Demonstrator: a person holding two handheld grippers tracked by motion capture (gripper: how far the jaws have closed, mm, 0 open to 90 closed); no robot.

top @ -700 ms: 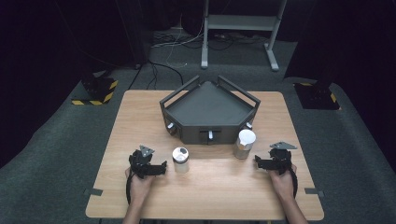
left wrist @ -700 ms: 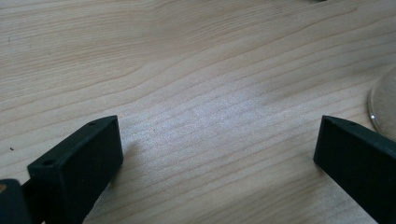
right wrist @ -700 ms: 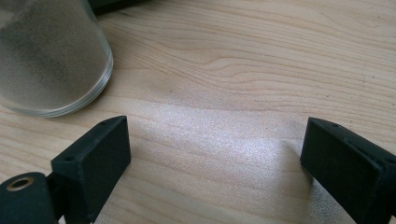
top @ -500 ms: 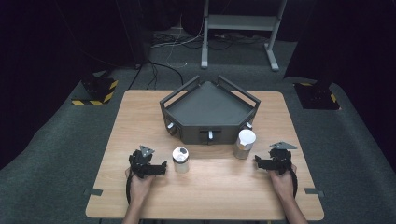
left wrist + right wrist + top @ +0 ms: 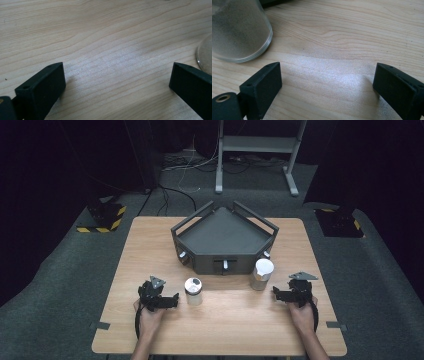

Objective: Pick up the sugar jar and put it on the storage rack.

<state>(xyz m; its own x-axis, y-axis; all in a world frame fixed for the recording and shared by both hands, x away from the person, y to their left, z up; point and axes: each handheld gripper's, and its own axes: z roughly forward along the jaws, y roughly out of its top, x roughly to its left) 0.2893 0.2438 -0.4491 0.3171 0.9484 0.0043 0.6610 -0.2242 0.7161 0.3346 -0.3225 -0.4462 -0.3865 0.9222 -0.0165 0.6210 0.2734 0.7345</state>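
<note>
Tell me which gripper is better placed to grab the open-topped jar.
Left. The left gripper sits open right beside the open-topped jar; the right gripper is nearer the capped jar.

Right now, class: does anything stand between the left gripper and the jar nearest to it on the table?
Nothing visible does. The left gripper rests open on the table, and the open-topped jar stands just beside it, with bare wood between them. The left gripper view shows bare wood between its jaws.

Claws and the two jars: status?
Left claw open, on the table, beside the open jar. Right claw open, beside the capped jar. Nothing held. Nothing between claws and jars.
</note>
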